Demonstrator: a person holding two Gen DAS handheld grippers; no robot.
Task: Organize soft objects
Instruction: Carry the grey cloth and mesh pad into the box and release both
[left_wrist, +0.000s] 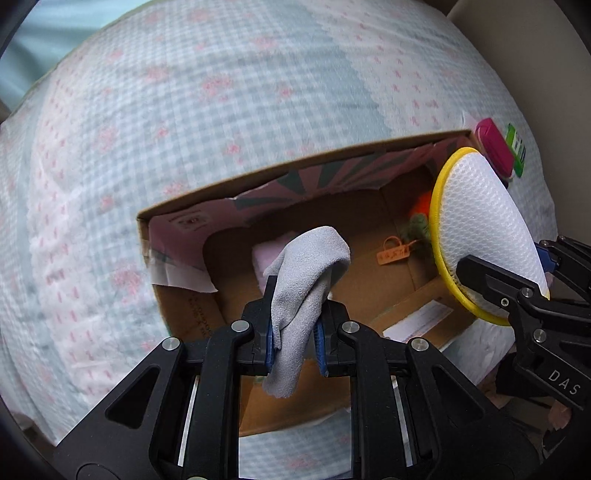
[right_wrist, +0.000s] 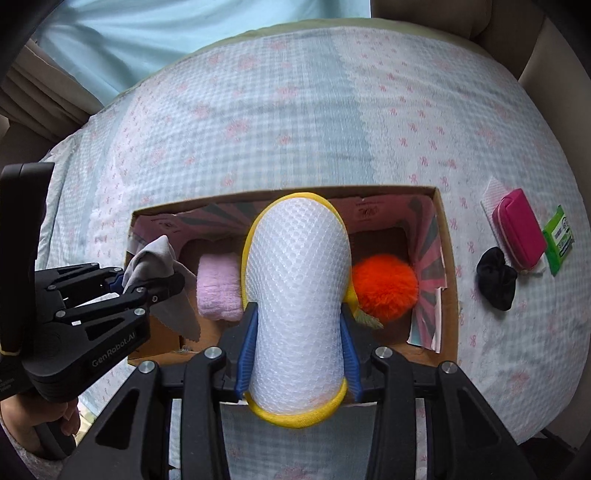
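An open cardboard box sits on a checked bedspread. My left gripper is shut on a grey cloth and hangs over the box's left part. My right gripper is shut on a white mesh pouch with a yellow rim, squeezed at its middle, above the box's centre. Inside the box lie a folded pink towel and an orange pompom with an orange tag.
Right of the box, on the bedspread, lie a black scrunchie, a magenta pouch and a green packet. A hand grips the left tool. Beige upholstery borders the bed at the back right.
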